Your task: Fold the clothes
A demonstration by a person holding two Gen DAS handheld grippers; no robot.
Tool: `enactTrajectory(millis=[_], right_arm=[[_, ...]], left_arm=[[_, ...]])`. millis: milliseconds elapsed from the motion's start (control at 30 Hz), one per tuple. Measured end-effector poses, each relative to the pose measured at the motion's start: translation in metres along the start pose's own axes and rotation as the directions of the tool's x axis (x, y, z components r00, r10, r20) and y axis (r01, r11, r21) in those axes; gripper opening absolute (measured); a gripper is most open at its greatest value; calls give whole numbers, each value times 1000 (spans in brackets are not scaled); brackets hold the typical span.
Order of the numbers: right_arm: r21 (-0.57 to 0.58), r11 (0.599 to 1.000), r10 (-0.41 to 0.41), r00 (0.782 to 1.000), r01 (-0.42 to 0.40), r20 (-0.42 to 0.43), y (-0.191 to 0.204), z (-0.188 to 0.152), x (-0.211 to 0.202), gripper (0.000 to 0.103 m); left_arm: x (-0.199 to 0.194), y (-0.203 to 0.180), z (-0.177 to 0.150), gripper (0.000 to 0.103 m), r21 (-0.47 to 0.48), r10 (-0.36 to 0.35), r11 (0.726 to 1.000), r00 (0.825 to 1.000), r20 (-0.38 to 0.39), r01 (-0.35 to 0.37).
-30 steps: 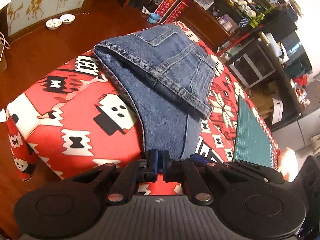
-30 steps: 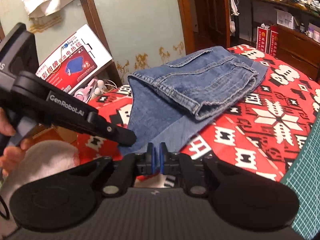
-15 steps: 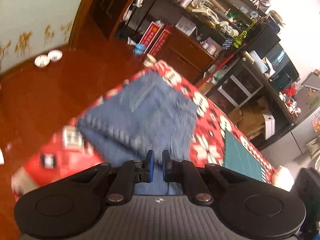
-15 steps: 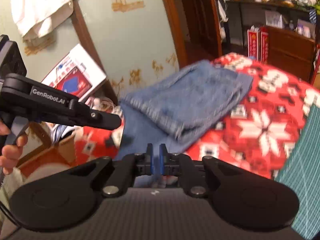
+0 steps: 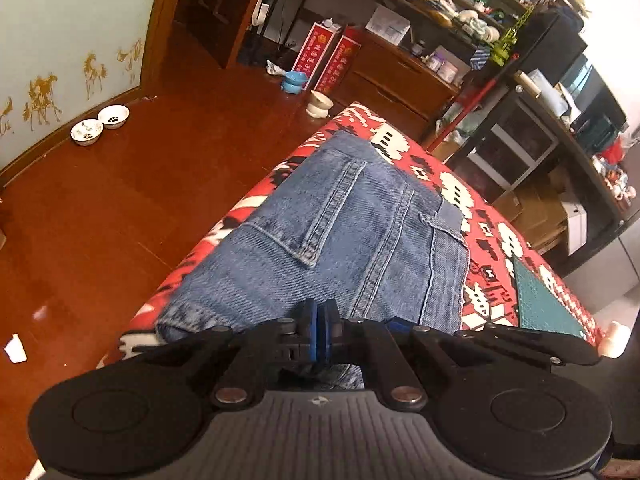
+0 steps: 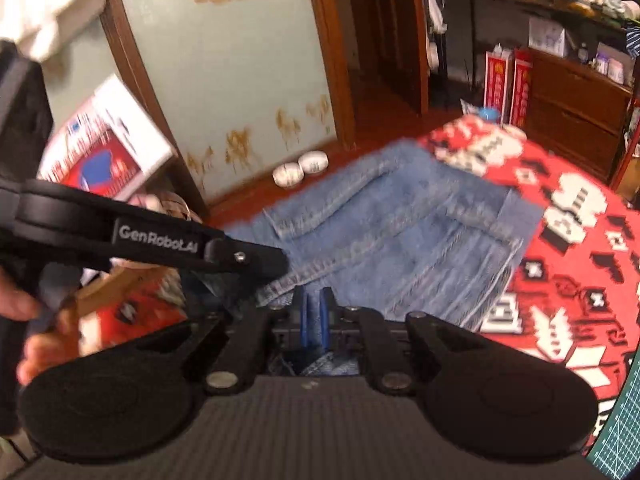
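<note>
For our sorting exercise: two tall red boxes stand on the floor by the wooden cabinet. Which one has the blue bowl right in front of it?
The left red box, as the left wrist view shows it: the blue bowl sits at its foot, while the white bowl sits before the right red box.

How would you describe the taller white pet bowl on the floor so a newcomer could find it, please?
Start at the table with the red patterned cloth. Just past its far end, on the wooden floor, stands a white bowl. Unlike the blue bowl behind it, it is cream-white; unlike the two flat bowls by the wall, it stands on a raised foot.

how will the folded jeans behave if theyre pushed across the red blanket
The jeans are probably floppy: thick denim layers could shift or unfold rather than slide together. They look fairly heavy, and the patterned blanket would likely drag and bunch underneath.
</note>
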State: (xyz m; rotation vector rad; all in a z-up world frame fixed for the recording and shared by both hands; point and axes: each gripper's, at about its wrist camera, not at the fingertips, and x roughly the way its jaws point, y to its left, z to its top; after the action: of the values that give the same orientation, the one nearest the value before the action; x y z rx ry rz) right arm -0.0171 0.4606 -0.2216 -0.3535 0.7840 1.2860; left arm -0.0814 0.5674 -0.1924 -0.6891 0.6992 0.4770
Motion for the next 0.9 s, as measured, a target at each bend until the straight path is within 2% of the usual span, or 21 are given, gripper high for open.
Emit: enactTrajectory(millis=[133, 233, 367, 500, 700, 900], right_arm=[[1, 1000, 20, 999, -20, 34, -6, -17, -2, 8], [-45, 999, 14, 999, -13, 36, -9, -31, -6, 3], [-41, 999, 25, 998, -22, 50, -12, -38, -18, 3], [-5, 1000, 27, 998, -27, 55, -17, -31, -28, 6], [27, 1000, -12, 992, 9, 128, -31, -8, -42, 8], [66, 994, -90, 989, 83, 113, -48, 23, -7, 8]], left_arm=[[-4, 11, -5, 3, -23, -22, 999, 1000, 9, 22], [-8, 16, -5, 3, -38, -30, 999, 999, 12, 31], [-16, 8, -6, 3, -15, -16, 1000, 999, 29, 16], [-24, -3, 2, 3, -3, -58, 998, 996, 71, 58], [-1, -33, 44, 3, 73, -76, 995, 987, 140, 67], [51, -34, 64, 3, 20, -82, 997, 991, 105, 81]])
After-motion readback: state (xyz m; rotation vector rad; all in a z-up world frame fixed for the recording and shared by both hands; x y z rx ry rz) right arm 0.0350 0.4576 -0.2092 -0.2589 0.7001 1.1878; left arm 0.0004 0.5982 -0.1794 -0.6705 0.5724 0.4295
